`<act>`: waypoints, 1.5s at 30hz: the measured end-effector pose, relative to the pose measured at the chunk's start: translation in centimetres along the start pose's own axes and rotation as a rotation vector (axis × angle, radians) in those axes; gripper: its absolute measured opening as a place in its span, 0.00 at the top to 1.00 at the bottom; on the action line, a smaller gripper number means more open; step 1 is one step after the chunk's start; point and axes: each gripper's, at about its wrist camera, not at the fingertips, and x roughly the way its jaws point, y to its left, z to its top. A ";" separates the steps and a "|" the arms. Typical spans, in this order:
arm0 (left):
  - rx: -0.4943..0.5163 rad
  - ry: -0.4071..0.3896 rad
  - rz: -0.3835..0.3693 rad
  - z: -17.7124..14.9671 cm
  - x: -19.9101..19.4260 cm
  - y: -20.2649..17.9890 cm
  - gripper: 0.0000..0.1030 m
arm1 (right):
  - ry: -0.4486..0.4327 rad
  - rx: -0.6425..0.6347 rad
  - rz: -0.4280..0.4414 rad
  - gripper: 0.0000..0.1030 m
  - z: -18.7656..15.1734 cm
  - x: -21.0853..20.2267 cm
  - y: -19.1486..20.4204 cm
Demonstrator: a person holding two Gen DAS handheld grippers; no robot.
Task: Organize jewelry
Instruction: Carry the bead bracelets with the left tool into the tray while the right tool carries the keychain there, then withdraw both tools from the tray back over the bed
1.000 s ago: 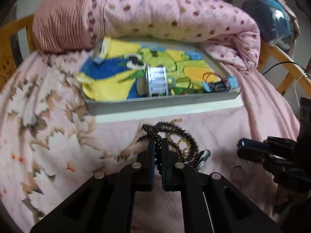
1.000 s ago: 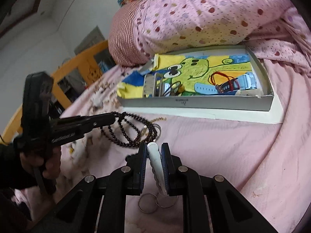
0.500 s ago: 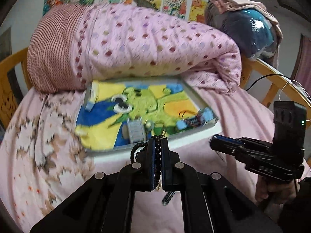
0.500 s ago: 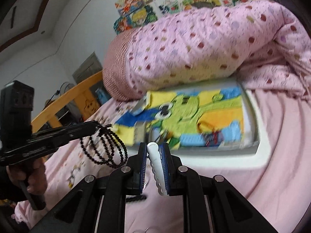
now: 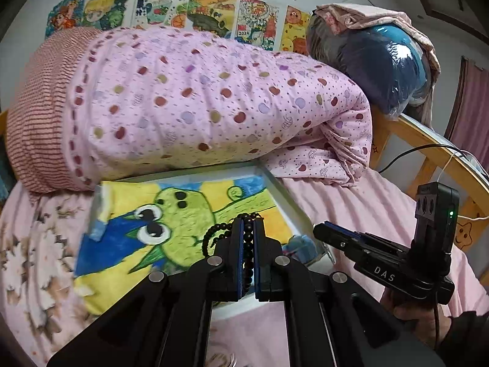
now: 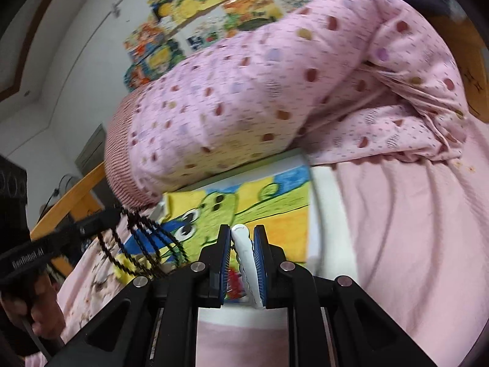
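The beads [image 5: 248, 244], a dark string, are pinched between the nearly closed jaws of the left gripper [image 5: 248, 229], and loops of them are seen hanging free below its tip in the right wrist view [image 6: 143, 244]. A white clip [image 6: 246, 260] with a toothed edge is clamped in the narrow jaws of the right gripper [image 6: 241, 241].

A second ago both pieces were still low over the pink sheet [image 5: 351, 208], just short of the tray [image 5: 284, 195]. Since then both grippers have been lifted and carried forward, and each is now held above the tray's near edge, over the frog drawing [image 5: 183, 214] that lines it. The beads have been raised clear of the sheet, so nothing is dragged. A few rings appear to be left on the sheet, short of the tray, though they are only glimpsed at the bottom edge of the left view.

By this change the pick-up is judged finished and the carry nearly done; what remains for these two pieces is judged to be lowering and release inside the tray. A blue item [image 5: 301, 244] already lies in the tray near its right corner, beside the left gripper.

Beyond the tray, the spotted quilt [image 5: 198, 107] is rolled against its far edge, and past that, posters [image 5: 214, 6] are fixed to the wall.
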 end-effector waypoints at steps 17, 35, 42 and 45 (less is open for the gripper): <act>-0.101 0.156 0.032 -3.7 8.0 2.3 0.97 | 0.065 -0.022 -0.087 0.85 -0.8 3.7 -1.5; -0.232 0.109 0.071 -3.0 6.0 4.2 0.53 | -0.008 -0.083 -0.150 0.41 0.7 1.2 0.2; -0.263 -0.002 0.111 -1.6 2.0 4.2 0.26 | -0.103 -0.146 -0.153 0.17 2.0 -2.5 3.4; -0.252 -0.058 0.143 -1.0 -0.4 4.0 0.03 | -0.150 -0.177 -0.149 0.06 2.5 -4.4 5.1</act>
